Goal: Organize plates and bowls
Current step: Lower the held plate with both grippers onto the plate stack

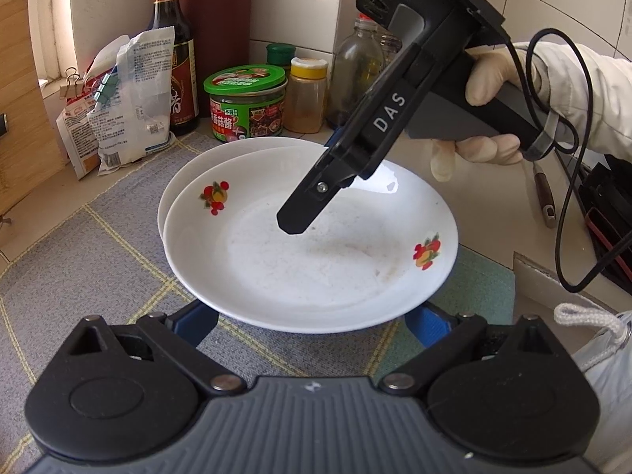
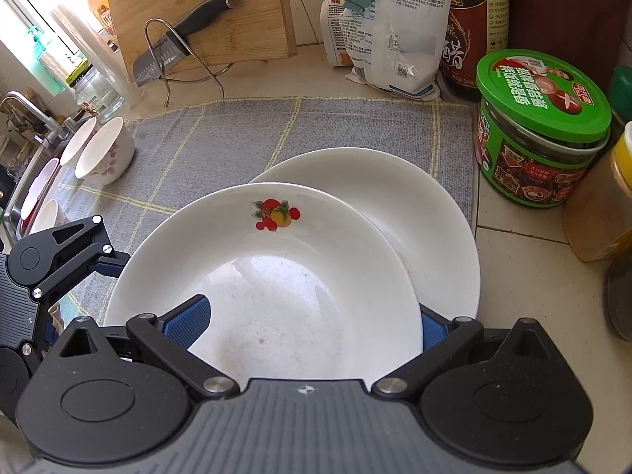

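Your right gripper point(image 2: 312, 326) has its blue pads point(image 2: 185, 322) spread either side of the near rim of the fruit-printed plate point(image 2: 276, 276), a shallow white dish with red-and-yellow fruit motifs and faint brown specks in its well. It overlaps a plain white plate point(image 2: 414, 213) near the right edge of the grey checked mat point(image 2: 237, 130). Your left gripper point(image 1: 312, 326) is also spread wide, its fingers point(image 1: 424, 324) under the opposite rim, and I cannot tell if they touch
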The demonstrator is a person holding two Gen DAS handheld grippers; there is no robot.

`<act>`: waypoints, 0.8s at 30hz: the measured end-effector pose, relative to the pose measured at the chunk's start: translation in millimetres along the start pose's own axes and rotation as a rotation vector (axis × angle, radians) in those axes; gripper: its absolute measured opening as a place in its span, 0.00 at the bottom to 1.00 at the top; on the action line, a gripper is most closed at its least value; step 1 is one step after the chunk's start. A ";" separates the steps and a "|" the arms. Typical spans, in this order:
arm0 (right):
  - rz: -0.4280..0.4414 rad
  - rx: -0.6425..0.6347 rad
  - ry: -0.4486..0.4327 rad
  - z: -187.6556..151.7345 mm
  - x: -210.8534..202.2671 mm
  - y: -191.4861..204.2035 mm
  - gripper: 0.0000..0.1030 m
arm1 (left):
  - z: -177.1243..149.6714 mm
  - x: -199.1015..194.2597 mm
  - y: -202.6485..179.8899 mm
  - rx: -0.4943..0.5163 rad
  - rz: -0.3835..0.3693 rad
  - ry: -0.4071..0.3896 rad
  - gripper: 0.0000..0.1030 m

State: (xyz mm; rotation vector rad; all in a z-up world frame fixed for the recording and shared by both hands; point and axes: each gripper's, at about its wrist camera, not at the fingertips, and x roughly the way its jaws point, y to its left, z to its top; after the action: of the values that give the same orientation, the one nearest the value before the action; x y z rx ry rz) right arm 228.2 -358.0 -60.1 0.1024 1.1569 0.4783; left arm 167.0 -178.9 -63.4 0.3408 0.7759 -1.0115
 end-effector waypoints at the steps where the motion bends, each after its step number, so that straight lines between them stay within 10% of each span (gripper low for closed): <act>1: -0.001 0.001 0.000 0.1 0.1 -0.2 1.00 | 0.2 0.4 0.0 -0.001 -0.001 0.000 0.97; 24: -0.039 0.024 -0.008 0.4 -4.9 -6.4 1.00 | 4.9 9.2 0.1 0.021 -0.012 0.008 0.97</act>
State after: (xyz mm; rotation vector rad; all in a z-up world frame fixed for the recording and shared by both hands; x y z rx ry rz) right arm 229.0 -365.8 -57.8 0.1021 1.1555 0.4289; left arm 171.9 -187.5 -66.6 0.3589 0.7756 -1.0304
